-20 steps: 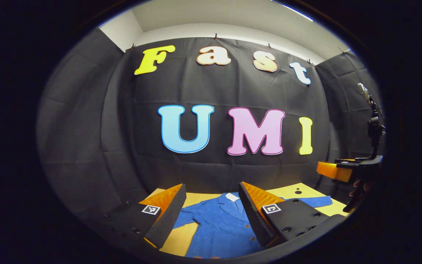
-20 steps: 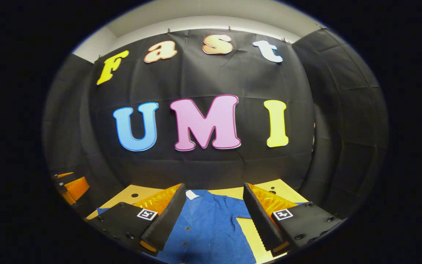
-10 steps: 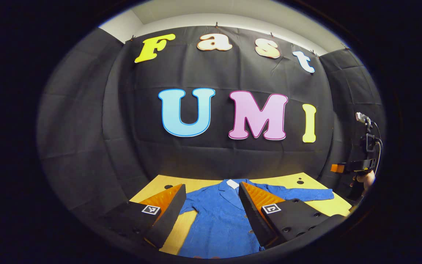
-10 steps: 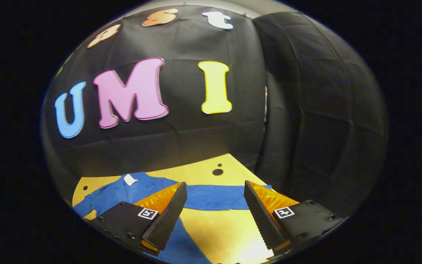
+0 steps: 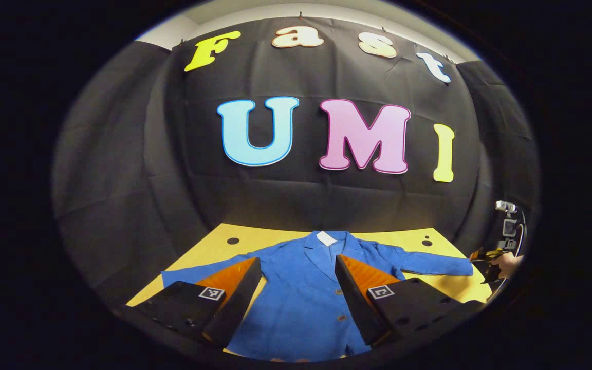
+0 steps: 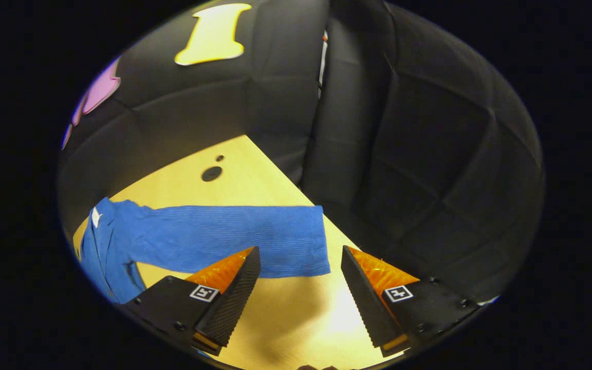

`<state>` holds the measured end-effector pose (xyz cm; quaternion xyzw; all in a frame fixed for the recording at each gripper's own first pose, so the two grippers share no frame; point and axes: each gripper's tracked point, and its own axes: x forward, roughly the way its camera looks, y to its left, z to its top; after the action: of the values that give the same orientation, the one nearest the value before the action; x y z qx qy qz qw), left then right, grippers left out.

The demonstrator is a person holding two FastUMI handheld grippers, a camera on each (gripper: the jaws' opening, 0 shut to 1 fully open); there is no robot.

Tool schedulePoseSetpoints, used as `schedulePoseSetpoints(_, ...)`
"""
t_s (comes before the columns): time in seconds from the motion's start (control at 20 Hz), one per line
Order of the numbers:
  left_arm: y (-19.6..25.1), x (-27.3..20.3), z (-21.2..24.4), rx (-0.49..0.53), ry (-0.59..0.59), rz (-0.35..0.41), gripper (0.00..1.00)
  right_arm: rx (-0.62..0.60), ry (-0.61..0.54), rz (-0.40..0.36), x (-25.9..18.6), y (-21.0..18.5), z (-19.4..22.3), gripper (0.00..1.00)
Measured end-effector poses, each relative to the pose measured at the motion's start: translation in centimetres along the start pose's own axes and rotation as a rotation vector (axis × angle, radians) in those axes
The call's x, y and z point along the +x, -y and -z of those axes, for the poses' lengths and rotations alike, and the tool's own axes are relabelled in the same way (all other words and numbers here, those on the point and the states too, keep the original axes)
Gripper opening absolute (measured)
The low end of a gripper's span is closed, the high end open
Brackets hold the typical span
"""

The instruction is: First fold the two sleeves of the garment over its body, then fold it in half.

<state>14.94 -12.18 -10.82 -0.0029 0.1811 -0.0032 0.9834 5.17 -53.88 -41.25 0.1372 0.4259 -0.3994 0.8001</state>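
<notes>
**Ana:** Swinging hard, that right gripper (image 6: 300,298) — a second ago it was facing the back wall over the shirt's body, and now it is tipping down over the end of one outstretched sleeve (image 6: 234,237), with the cuff edge lying just ahead of its fingertips.

**Ben:** And its fingers are standing well apart, holding nothing. Bare yellow table (image 6: 255,174) is showing between and beyond them, and the table's edge is running close past the cuff on the outer side, so room is getting tight there.

**Ana:** Over in the left gripper view, the left gripper (image 5: 297,293) has tilted down too: more tabletop (image 5: 214,246) is showing than before. It is hovering wide apart over the blue garment (image 5: 301,308), which is lying flat straight ahead, front up, both sleeves spread out to either side.

**Ben:** Plenty of open table beyond the collar. Far off to its right, the other gripper (image 5: 486,255) and the hand (image 5: 507,263) holding it are sitting at the tip of that sleeve, small and hard to make out.

**Ana:** The hem is getting cut off at the bottom of the view, and the fingers are covering part of the chest.

**Ben:** A white tag (image 5: 326,238) is sitting at the collar, too small to read. Square markers are showing on the fingers, no legible writing.
</notes>
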Motion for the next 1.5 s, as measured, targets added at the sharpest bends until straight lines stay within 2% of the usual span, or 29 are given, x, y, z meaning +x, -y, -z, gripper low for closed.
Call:
schedulePoseSetpoints(0.15,2.8,0.6,-0.4,0.025,-0.015,0.001,0.83,0.026,-0.071,0.038,3.0,1.5,0.0,1.0)
schedulePoseSetpoints(0.25,4.7,1.2,-1.4,0.057,-0.001,0.021,0.83,0.065,-0.141,0.02,4.7,1.0,0.9,1.0)
schedulePoseSetpoints(0.3,5.2,1.4,-1.7,0.067,0.003,0.028,0.83,0.055,-0.162,0.001,4.9,0.6,1.7,0.93)
schedulePoseSetpoints(0.35,5.5,1.6,-2.0,0.074,0.007,0.033,0.83,0.037,-0.175,-0.011,5.1,0.2,2.2,1.0)
schedulePoseSetpoints(0.4,5.7,1.7,-2.1,0.079,0.008,0.037,0.83,0.021,-0.191,-0.025,5.3,-0.3,2.7,1.0)
schedulePoseSetpoints(0.6,7.2,2.5,-2.6,0.111,0.014,0.062,0.83,0.02,-0.164,-0.036,5.9,-0.8,2.0,0.96)
schedulePoseSetpoints(0.7,7.8,2.7,-2.9,0.117,0.025,0.075,0.83,0.044,-0.16,-0.035,6.4,-1.1,1.7,0.74)
schedulePoseSetpoints(0.85,8.2,2.2,-2.7,0.106,0.035,0.1,0.83,0.096,-0.195,-0.033,6.0,-1.9,2.1,0.27)
schedulePoseSetpoints(0.9,8.0,2.1,-2.2,0.097,0.027,0.105,0.83,0.109,-0.197,-0.05,6.4,-2.0,2.2,0.16)
schedulePoseSetpoints(0.95,7.7,2.1,-1.8,0.085,0.016,0.108,0.83,0.126,-0.207,-0.046,5.9,-2.2,2.0,0.1)
schedulePoseSetpoints(1.0,7.3,1.9,-1.2,0.069,0.007,0.108,0.83,0.137,-0.193,-0.086,6.1,-3.0,1.9,0.05)
schedulePoseSetpoints(1.1,6.4,1.7,-0.3,0.038,-0.012,0.103,0.84,0.17,-0.217,-0.169,5.7,-4.7,1.8,0.05)
schedulePoseSetpoints(1.25,4.9,1.0,0.0,0.012,-0.021,0.089,0.84,0.197,-0.123,-0.182,4.7,-5.2,-0.6,0.05)
schedulePoseSetpoints(1.3,4.3,1.0,0.3,0.008,-0.023,0.081,0.83,0.202,-0.09,-0.195,4.2,-6.1,-1.7,0.0)
schedulePoseSetpoints(1.35,3.7,0.9,0.3,0.003,-0.022,0.075,0.83,0.201,-0.073,-0.212,3.1,-7.0,-2.2,0.05)
schedulePoseSetpoints(1.5,2.3,0.5,0.3,-0.015,-0.018,0.065,0.83,0.178,-0.052,-0.294,-0.5,-11.7,-2.5,0.05)
